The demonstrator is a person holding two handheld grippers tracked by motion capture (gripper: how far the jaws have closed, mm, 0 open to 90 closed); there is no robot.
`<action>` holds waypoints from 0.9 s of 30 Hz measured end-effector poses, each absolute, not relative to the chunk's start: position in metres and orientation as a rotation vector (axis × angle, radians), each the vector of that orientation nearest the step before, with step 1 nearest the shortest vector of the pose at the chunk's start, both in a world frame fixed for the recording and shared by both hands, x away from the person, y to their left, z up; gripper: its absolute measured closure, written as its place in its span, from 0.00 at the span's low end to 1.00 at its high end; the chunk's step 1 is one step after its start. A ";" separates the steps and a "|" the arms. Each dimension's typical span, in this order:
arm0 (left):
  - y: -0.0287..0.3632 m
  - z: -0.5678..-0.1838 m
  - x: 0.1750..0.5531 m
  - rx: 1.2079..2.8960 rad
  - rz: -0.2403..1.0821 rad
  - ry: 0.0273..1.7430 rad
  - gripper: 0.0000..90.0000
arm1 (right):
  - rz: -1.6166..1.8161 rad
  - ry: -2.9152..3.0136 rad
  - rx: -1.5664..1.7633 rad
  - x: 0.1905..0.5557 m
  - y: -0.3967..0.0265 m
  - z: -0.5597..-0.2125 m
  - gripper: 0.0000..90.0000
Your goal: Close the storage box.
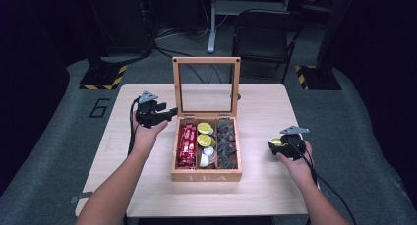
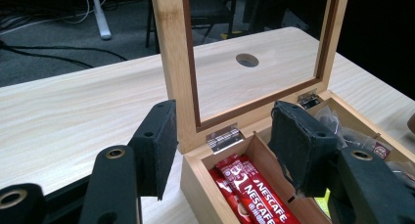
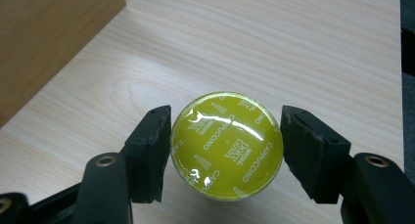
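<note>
R gripper [image 3: 226, 150] sits near the table's [image 1: 147, 185] right edge w/ a yellow-lidded coffee capsule [image 3: 226, 145] between its jaws; left pad touches the rim, right pad shows a slim gap, so can't tell if it's clamped. Mid-table is the open wooden tea box [image 1: 206, 176], w/ more capsules in its middle compartment. L gripper [image 2: 222, 150] has jaws apart, astride the box's back left corner at the lid [image 2: 178, 62] hinge, gripping nothing.

Open lid walls off the back of the tea box; table bare on both sides

The upright lid [image 1: 206, 85] of the tea box [image 1: 206, 175] blocks any reach from behind, so the compartments stand open only from above and the front. The left gripper [image 1: 166, 114] straddles the lid's left post [image 2: 176, 62], jaws apart, filling that corner. Bare table [image 1: 147, 185] lies left, right and in front; the right gripper [image 1: 275, 144], with a yellow capsule [image 3: 226, 145] between its jaws, takes some room on the right.
</note>
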State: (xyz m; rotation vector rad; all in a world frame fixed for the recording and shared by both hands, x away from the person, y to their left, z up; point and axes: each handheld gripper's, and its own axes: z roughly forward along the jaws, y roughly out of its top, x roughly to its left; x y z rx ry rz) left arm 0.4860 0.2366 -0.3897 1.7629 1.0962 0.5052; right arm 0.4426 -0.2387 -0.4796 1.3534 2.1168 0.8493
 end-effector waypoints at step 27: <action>0.241 -0.393 0.486 1.765 0.506 1.109 0.48 | 0.837 2.134 1.396 0.444 -0.244 -0.490 0.32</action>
